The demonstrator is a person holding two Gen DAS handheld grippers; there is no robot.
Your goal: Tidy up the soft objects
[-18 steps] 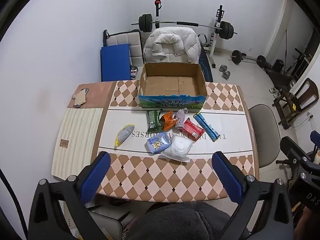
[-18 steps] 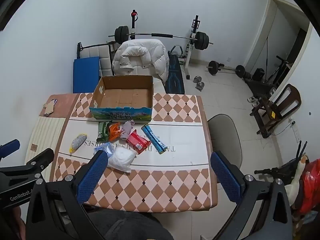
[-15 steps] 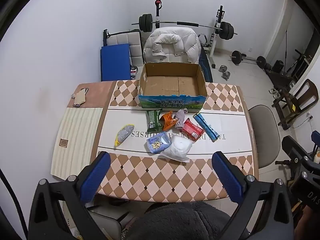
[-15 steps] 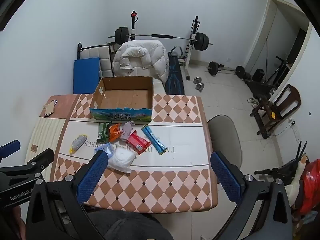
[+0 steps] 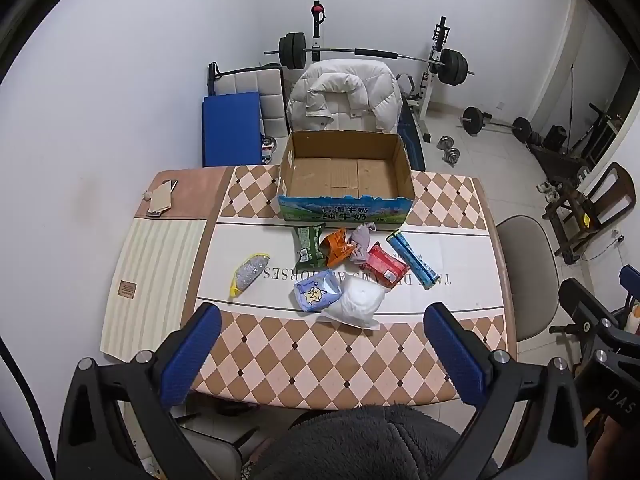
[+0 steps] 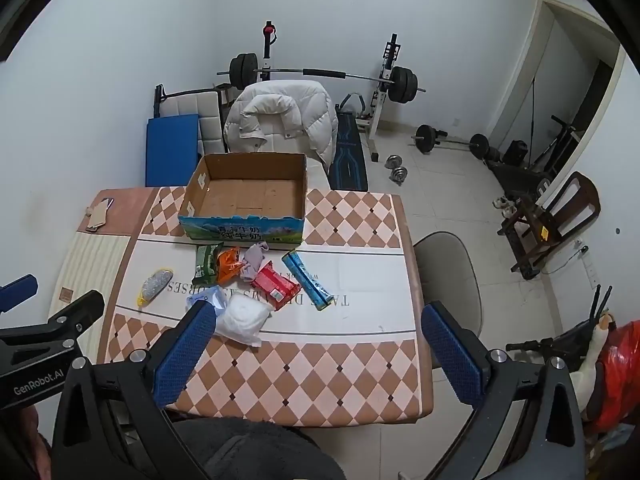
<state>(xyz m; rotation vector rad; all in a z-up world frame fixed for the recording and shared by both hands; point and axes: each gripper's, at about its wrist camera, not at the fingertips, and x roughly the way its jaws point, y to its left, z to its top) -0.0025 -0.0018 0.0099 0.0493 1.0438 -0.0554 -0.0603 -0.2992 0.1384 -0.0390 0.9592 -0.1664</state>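
Note:
An open empty cardboard box [image 5: 344, 176] [image 6: 244, 196] stands at the table's far side. In front of it lie several soft packets: a green pack [image 5: 307, 243], an orange pack [image 5: 337, 243], a grey cloth [image 5: 361, 240], a red pack [image 5: 384, 266], a blue tube pack [image 5: 412, 258], a light-blue tissue pack [image 5: 316, 291], a white bag [image 5: 360, 302] [image 6: 242, 318] and a yellow-edged pouch [image 5: 248, 272]. My left gripper [image 5: 320, 356] is open and empty, high above the near table edge. My right gripper [image 6: 316, 356] is open and empty, likewise high above the near edge.
The checkered table [image 5: 304, 360] has a striped mat [image 5: 152, 280] and a small card item [image 5: 160, 200] at its left. A chair with a white jacket [image 5: 344, 96] stands behind the box. A grey chair [image 5: 528, 272] is at the right. Weights fill the back.
Both grippers have shifted very slightly; the table scene sits a little differently in the views. Nothing on the table has moved.

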